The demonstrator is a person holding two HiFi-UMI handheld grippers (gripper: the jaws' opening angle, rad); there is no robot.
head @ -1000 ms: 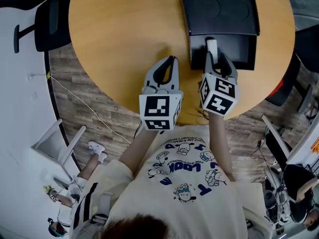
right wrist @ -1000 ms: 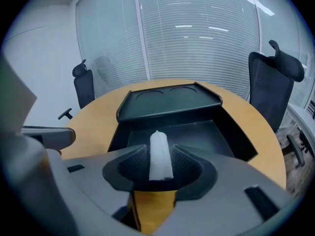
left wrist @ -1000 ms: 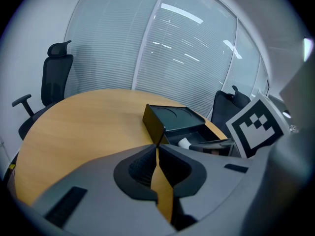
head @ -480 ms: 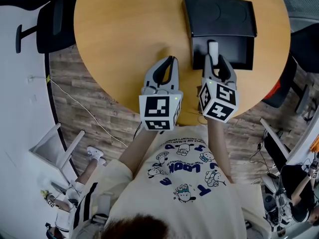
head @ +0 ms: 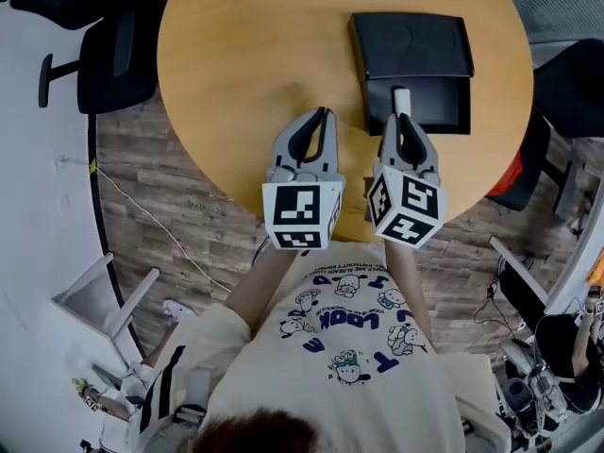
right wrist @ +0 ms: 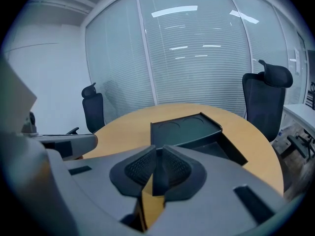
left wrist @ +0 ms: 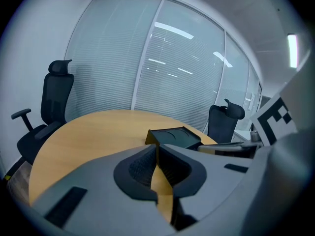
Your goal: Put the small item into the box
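A black box (head: 444, 111) stands open at the table's right, its lid (head: 411, 34) laid back behind it. The small white item (head: 400, 96) lies in the tray near its front wall. My right gripper (head: 400, 119) hovers just short of that wall, its jaws closing with nothing between them and the tips meeting. In the right gripper view the box (right wrist: 184, 129) lies straight ahead of the right gripper (right wrist: 156, 154), and the item is hidden behind the jaws. My left gripper (head: 324, 114) is shut and empty over bare wood, left of the box (left wrist: 174, 136).
The round wooden table (head: 255, 74) ends just below both grippers. Black office chairs stand at the left (head: 109, 55) and at the right (head: 562, 88). A white chair (head: 109, 291) sits on the floor at lower left.
My right gripper's jaws have gone from wide apart to together, and it has drawn back slightly toward me. The white item stays in the box. The left gripper has not moved.
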